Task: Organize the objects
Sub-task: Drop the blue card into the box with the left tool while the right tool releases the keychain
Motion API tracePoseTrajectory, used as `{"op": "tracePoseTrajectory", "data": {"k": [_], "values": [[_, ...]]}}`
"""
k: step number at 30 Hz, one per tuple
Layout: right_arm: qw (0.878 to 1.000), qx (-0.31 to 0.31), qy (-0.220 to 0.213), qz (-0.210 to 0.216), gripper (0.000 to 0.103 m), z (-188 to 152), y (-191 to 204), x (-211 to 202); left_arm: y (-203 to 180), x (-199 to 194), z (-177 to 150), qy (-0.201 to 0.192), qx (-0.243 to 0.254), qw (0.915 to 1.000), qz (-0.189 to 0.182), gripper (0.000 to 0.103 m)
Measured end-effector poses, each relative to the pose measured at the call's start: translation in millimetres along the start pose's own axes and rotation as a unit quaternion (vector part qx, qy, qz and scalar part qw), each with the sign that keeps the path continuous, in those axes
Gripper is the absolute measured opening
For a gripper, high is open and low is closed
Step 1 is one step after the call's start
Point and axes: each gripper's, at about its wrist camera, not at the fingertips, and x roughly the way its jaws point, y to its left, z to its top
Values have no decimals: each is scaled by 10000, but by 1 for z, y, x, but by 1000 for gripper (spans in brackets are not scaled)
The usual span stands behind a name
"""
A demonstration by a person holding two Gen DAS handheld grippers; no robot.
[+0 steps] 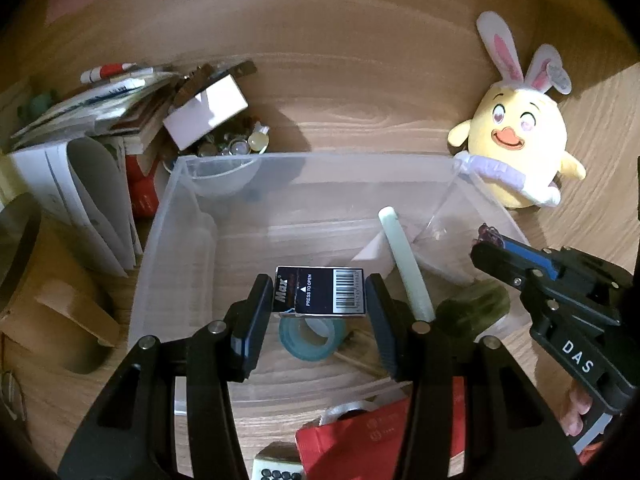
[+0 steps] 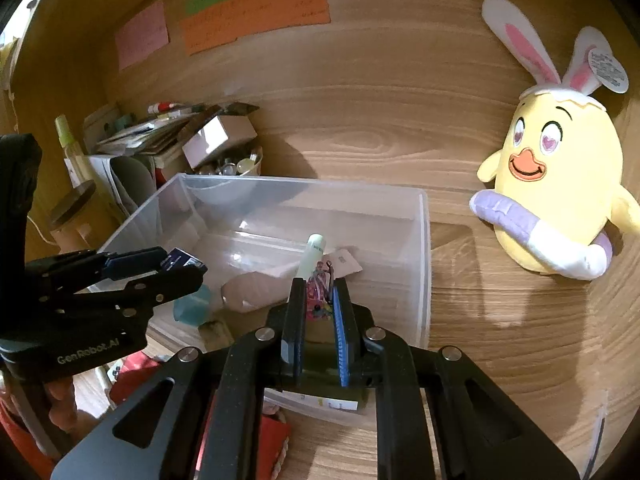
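Note:
My left gripper (image 1: pixel 320 296) is shut on a small black box (image 1: pixel 321 290) with a barcode and "Max" lettering, held over the clear plastic bin (image 1: pixel 308 160). Seen from the right wrist view, the same left gripper (image 2: pixel 180 266) hangs above the bin's (image 2: pixel 422 264) left side. My right gripper (image 2: pixel 318 300) is shut on a small flat pink and multicoloured charm (image 2: pixel 318 290), also over the bin; in the left wrist view that right gripper (image 1: pixel 486 242) is at the bin's right wall. Inside the bin lie a pale green tube (image 1: pixel 404 260), a blue tape roll (image 1: pixel 308 338) and a white card (image 2: pixel 344 262).
A yellow chick plush (image 2: pixel 560 184) with rabbit ears stands right of the bin on the wooden desk. Behind the bin's left corner are a bowl of small trinkets (image 1: pixel 236 146), a white box (image 1: pixel 206 110), stacked papers and books (image 1: pixel 88 168). A red packet (image 1: pixel 356 440) lies in front.

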Motion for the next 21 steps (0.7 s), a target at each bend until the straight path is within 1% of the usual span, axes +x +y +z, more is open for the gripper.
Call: {"op": "tracePoseTrajectory", "data": {"k": [5,7,9,13,15,17,20,21], "values": [[9999,-91,54,-53,11,0,4,4,3,5,0,107,-95,9999,-22,48],[9999,-92,59,-75,11,0,4,5,3,4,0,115,-99,9999,-31,51],[9999,-98,81,-101,11,1,4,5,4,2,0,99,-134,9999,-35,62],[9997,-85,182,-107,13,1,2,9,4,-8,-2,9,-160,9998,-124,64],[9996,-105,219,-134,20,0,3,10,3,-14,-4,-64,-125,9999,-76,70],[9995,-141,191,-209,34,-1,4,8,2,-23,-6,-185,-82,9998,11,74],[9989,-255,48,-380,45,-1,8,3,2,-34,-12,-284,-42,9996,64,80],[9987,-295,14,-420,45,-1,9,1,3,-38,-14,-309,-47,9995,74,82]]}}
